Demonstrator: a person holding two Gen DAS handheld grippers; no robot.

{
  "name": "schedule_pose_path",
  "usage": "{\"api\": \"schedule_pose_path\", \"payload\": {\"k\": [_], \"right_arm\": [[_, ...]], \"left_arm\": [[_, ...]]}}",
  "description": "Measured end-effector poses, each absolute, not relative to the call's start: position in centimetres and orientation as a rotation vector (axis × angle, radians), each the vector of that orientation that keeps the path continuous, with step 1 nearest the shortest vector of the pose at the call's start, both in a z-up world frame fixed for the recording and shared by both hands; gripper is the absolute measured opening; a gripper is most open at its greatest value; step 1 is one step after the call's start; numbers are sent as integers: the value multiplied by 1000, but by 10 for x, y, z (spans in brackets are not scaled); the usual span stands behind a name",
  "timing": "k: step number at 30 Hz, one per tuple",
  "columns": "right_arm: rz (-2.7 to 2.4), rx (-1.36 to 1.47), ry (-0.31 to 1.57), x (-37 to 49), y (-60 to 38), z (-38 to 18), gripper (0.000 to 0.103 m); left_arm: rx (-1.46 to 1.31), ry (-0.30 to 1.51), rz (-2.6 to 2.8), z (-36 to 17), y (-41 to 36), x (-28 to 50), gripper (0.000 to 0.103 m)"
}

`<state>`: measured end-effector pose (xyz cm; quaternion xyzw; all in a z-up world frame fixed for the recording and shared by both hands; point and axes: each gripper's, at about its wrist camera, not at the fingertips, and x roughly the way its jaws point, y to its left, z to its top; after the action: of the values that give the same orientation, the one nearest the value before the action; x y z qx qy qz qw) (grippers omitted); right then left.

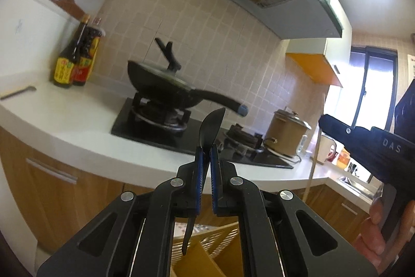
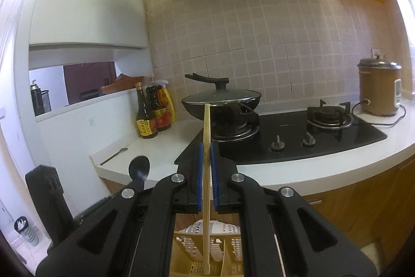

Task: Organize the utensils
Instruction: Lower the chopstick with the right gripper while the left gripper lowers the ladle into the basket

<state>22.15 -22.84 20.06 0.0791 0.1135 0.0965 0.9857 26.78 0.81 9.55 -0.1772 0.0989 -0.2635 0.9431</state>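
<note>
My left gripper is shut on a black plastic spoon, bowl up and handle hanging down between the jaws. My right gripper is shut on a pair of bamboo chopsticks held upright. Below both grippers sits a tan perforated utensil holder with dividers. In the right wrist view, the black spoon and the left gripper's body show at the lower left. In the left wrist view, the right gripper's dark body and the hand holding it show at the right edge.
A lidded black wok sits on a black gas hob set in a white counter. Sauce bottles stand at the left wall, a brown rice cooker at the right. A dark utensil lies on the counter.
</note>
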Motion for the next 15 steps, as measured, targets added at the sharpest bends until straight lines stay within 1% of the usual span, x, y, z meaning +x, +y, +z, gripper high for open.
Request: {"api": "schedule_pose_path", "payload": {"k": [9,15], "right_arm": [[170,128,231,240,-218,156,4],[160,118,255,235,-216,134,4]], "left_arm": [[-366,223,-511,67,7,268,3],[-414,239,-512,59,13,267,3]]}}
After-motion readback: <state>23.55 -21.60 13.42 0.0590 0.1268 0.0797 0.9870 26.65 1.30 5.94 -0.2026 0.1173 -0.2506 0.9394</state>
